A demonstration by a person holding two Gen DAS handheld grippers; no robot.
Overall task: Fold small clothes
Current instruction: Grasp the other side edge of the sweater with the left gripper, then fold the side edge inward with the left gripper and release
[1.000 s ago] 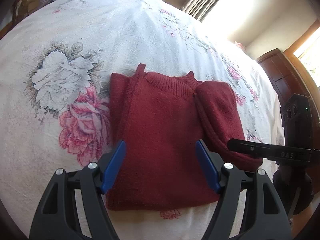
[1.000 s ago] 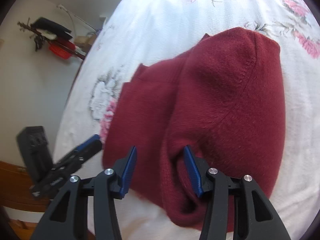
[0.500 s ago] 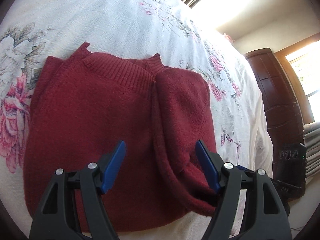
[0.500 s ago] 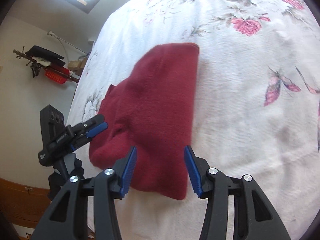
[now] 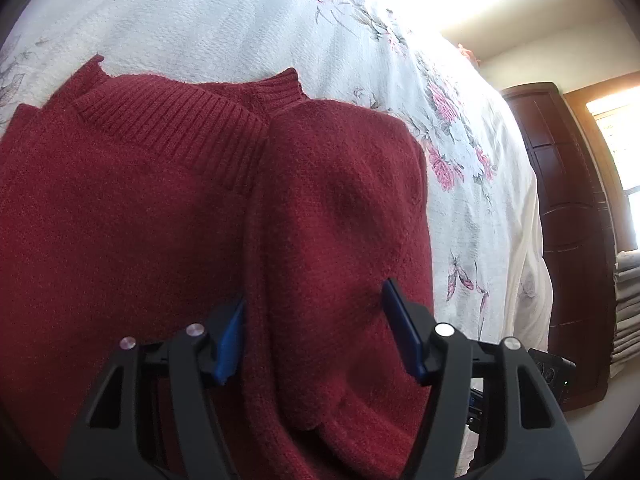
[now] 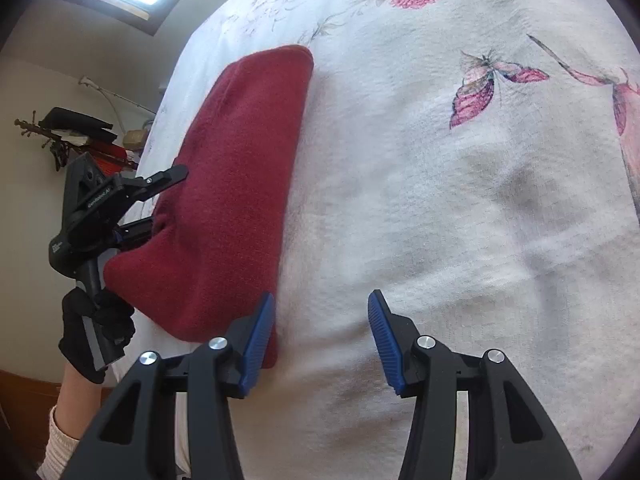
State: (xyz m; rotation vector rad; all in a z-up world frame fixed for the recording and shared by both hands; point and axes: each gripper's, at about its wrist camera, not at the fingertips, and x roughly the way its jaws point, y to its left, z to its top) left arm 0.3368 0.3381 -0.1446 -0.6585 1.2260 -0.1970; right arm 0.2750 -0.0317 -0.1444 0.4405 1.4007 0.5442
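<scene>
A dark red knit sweater (image 5: 160,240) lies on the floral bedspread (image 5: 240,20), ribbed collar (image 5: 180,120) at the far side. Its right side is folded inward as a thick flap (image 5: 340,220). My left gripper (image 5: 316,336) is open and low over the near part of that flap, one finger on each side. In the right wrist view the sweater (image 6: 236,184) sits at the left, and the left gripper (image 6: 148,200), held by a black-gloved hand (image 6: 96,328), has the sweater's edge between its open fingers. My right gripper (image 6: 322,344) is open over bare bedspread (image 6: 440,200), its left finger beside the sweater's edge.
A dark wooden wardrobe (image 5: 572,220) stands past the bed's right edge under a bright window. A wall rack with dark items and a red basket (image 6: 80,136) hangs beyond the bed's far left corner. Bedspread stretches right of the sweater.
The left gripper came forward and rightward, down close over the folded flap. The right gripper drew off the sweater and swung right, over bare bedspread.
</scene>
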